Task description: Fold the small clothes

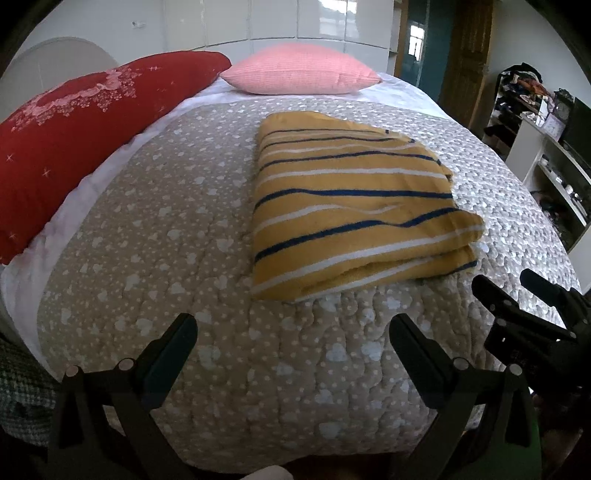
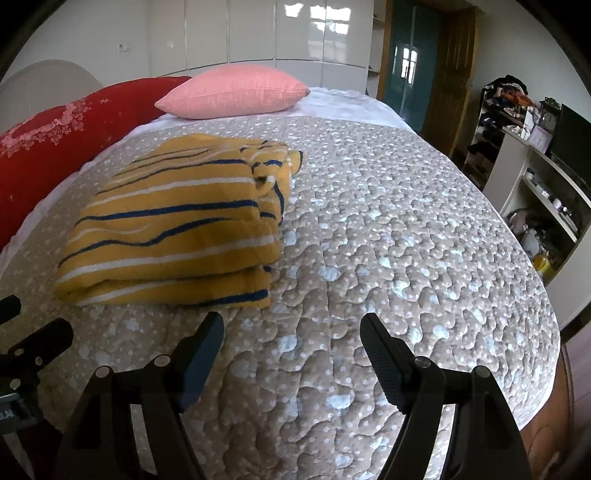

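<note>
A yellow garment with blue and white stripes (image 1: 351, 206) lies folded in a thick rectangle on the beige quilted bedspread (image 1: 184, 258). It also shows in the right wrist view (image 2: 177, 229), left of centre. My left gripper (image 1: 293, 330) is open and empty, just short of the garment's near edge. My right gripper (image 2: 291, 330) is open and empty, to the right of the garment's near corner. The right gripper also shows in the left wrist view (image 1: 517, 291), at the right edge.
A pink pillow (image 1: 299, 70) and a red patterned pillow (image 1: 74, 136) lie at the head of the bed. White shelves with clutter (image 2: 543, 173) and a dark screen stand right of the bed. White wardrobe doors (image 2: 277, 29) are behind.
</note>
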### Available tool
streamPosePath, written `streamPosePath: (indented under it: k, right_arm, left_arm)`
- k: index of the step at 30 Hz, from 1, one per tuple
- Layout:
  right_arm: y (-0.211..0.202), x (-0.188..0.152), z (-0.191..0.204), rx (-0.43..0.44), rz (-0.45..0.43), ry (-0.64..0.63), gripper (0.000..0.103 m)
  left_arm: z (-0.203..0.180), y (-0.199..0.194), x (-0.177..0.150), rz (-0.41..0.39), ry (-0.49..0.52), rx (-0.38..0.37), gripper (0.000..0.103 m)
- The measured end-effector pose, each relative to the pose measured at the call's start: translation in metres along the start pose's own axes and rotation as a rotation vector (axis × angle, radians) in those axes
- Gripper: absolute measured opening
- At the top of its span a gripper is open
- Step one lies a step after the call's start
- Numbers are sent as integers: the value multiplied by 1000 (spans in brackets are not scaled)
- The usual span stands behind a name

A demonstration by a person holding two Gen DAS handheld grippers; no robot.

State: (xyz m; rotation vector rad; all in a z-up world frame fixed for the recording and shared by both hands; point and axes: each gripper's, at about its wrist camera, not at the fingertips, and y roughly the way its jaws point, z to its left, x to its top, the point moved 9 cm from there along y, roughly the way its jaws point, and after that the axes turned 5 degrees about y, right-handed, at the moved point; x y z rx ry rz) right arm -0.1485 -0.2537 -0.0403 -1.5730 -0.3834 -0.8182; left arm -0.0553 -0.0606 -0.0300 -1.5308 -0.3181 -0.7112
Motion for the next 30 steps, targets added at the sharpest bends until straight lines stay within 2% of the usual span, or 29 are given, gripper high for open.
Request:
streamPosePath:
  k: [30]
  right_arm:
    - [11,-3,5,-13,11,-56,82]
  left_arm:
    - [-3,14,-9,33,-19,-39,103]
